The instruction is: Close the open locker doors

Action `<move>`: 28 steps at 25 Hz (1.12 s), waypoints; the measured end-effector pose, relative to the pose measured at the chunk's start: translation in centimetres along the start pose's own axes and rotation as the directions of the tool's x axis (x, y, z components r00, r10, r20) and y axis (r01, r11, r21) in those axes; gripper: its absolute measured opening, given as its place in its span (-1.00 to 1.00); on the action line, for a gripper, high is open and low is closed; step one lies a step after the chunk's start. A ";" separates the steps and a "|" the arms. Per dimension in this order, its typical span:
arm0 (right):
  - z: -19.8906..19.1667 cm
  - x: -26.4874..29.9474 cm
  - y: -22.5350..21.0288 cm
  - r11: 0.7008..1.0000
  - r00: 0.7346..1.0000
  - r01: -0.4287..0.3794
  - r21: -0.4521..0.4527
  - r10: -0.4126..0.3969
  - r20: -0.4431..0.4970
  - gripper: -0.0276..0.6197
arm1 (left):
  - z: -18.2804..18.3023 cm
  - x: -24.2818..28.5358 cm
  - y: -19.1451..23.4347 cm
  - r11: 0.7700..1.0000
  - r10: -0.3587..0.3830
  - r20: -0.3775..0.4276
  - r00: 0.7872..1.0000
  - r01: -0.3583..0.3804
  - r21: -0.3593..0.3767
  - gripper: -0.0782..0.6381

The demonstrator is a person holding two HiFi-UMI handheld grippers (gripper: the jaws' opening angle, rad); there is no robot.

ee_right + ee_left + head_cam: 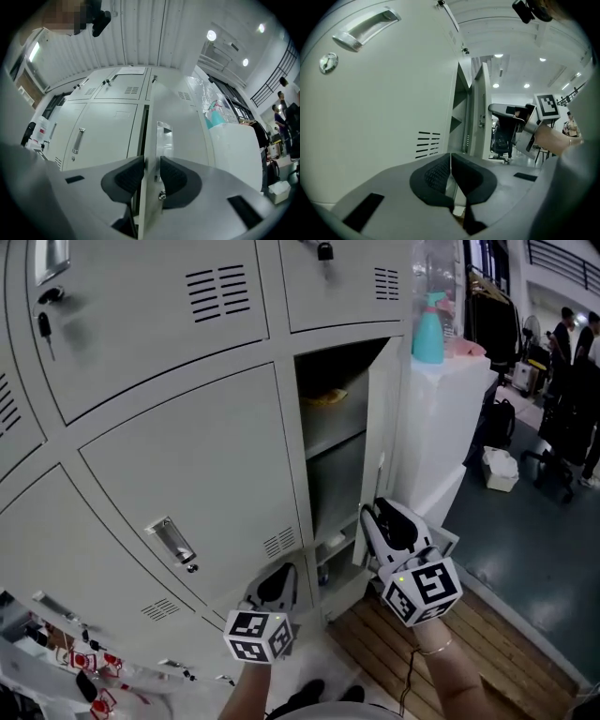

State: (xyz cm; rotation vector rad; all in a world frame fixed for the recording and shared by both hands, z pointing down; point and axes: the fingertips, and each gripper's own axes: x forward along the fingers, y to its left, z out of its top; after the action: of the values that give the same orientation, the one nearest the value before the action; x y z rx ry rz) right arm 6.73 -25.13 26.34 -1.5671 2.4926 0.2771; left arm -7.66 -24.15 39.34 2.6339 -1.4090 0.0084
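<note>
Gaping locker [334, 486], yellowish item [327, 397] on upper shelf [339, 437], door [382, 427] in right tool [379, 512]

Probably an office, lockers [178, 456], swivel chair [502, 137]

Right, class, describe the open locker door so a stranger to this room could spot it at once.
Find the wall of grey lockers; go to its right end, beside the white cabinet bearing a teal spray bottle. The open door there is the only one swung outward, showing shelves.
</note>
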 end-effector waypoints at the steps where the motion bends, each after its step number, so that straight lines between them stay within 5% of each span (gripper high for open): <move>1: -0.1 0.4 0.2 1.000 1.000 -0.002 0.007 0.002 0.001 -0.58 | 0.0 -0.2 0.4 1.000 0.007 0.002 1.000 -0.007 -0.004 -0.72; 28: -4.0 10.5 4.1 0.995 0.990 -0.100 -0.007 0.099 -0.104 -0.67 | -0.6 -0.8 2.8 0.999 0.036 -0.021 0.999 -0.037 -0.037 -0.72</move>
State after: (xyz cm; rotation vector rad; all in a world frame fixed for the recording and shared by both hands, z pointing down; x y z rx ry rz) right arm -1.71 -33.54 27.82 -1.5008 2.6575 0.2305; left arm -10.39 -24.89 40.27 2.5707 -1.4362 0.0137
